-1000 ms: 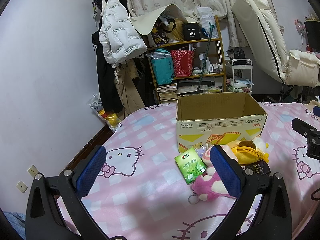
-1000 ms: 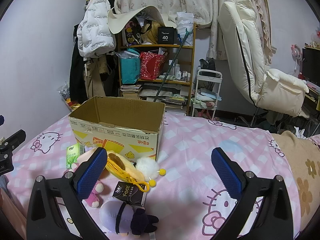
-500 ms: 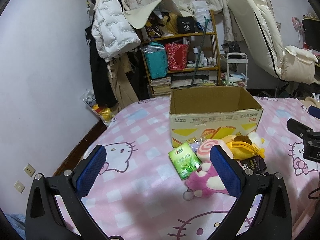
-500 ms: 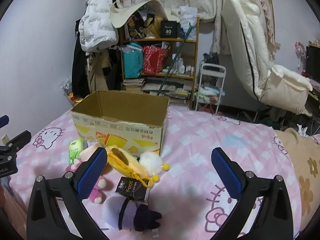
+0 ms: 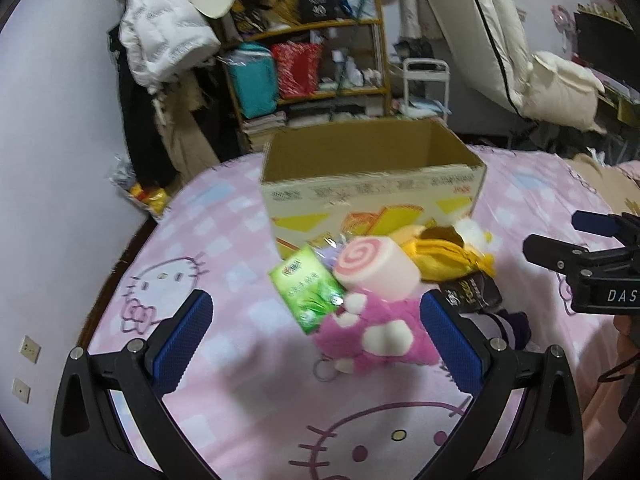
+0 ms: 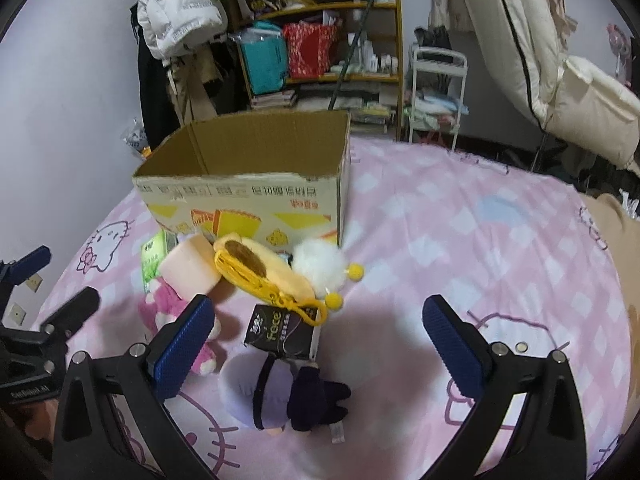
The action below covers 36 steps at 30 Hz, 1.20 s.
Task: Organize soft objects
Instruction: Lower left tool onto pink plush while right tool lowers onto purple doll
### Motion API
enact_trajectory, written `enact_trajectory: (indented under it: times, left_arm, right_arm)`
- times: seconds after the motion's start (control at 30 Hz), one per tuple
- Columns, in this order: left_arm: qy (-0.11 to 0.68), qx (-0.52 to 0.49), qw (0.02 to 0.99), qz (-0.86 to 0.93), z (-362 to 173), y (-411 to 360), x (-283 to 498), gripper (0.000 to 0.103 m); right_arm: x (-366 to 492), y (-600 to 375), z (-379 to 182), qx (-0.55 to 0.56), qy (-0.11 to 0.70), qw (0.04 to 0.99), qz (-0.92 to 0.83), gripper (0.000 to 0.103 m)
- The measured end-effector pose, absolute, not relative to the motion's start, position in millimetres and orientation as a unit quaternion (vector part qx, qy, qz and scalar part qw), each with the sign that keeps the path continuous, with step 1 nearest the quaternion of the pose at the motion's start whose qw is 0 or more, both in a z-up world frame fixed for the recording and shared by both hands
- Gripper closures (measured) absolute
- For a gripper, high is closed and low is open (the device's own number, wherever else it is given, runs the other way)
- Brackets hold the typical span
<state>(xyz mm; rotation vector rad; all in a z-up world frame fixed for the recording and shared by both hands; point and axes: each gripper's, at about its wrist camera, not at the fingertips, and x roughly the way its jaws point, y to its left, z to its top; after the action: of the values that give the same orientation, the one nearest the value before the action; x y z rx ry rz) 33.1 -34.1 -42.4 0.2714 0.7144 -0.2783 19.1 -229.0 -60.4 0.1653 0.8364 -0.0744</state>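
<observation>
An open cardboard box stands on the pink checked bed. In front of it lies a pile: a green tissue pack, a pink swirl-roll cushion, a pink plush, a yellow plush pouch, a black tissue pack and a lilac-and-navy plush. My left gripper is open, low over the pink plush. My right gripper is open above the black pack and lilac plush.
A cluttered shelf with bags and books stands behind the bed, with hung coats to its left and a cream recliner at right. The bedspread right of the box is bare. A white trolley stands by the shelf.
Both grippers have moved forward and down toward the pile, which looks larger in each view. Both stay open; no object has been moved.
</observation>
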Motion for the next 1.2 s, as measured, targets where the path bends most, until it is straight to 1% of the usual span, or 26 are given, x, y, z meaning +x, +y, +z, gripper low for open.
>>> enact_trajectory:
  times: [0.33,0.63,0.9,1.2]
  left_arm:
    - [0.4,0.142,0.886,-0.184,-74.5,-56.7,48.5,0.001]
    - [0.443,0.162,0.857,-0.205,-104.1,-75.9,60.7,0.001]
    - [0.48,0.159,0.837,-0.209,-125.5,-80.6,72.2,0.001]
    - [0.488,0.172,0.833,-0.194,-136.0,-85.2,78.5,0.001]
  right_arm:
    - [37.2,-237.3,-90.2,0.1,0.469,0.877,-0.038,0.0]
    - [47.6,-239.8,-111.5,0.123,0.506,0.853,-0.018,0.0]
    - [51.9,-236.8,-129.4,0.146,0.542,0.828,0.009,0.0]
    - [55.8,-230.4,-148.7,0.158,0.578,0.8,0.026,0.0]
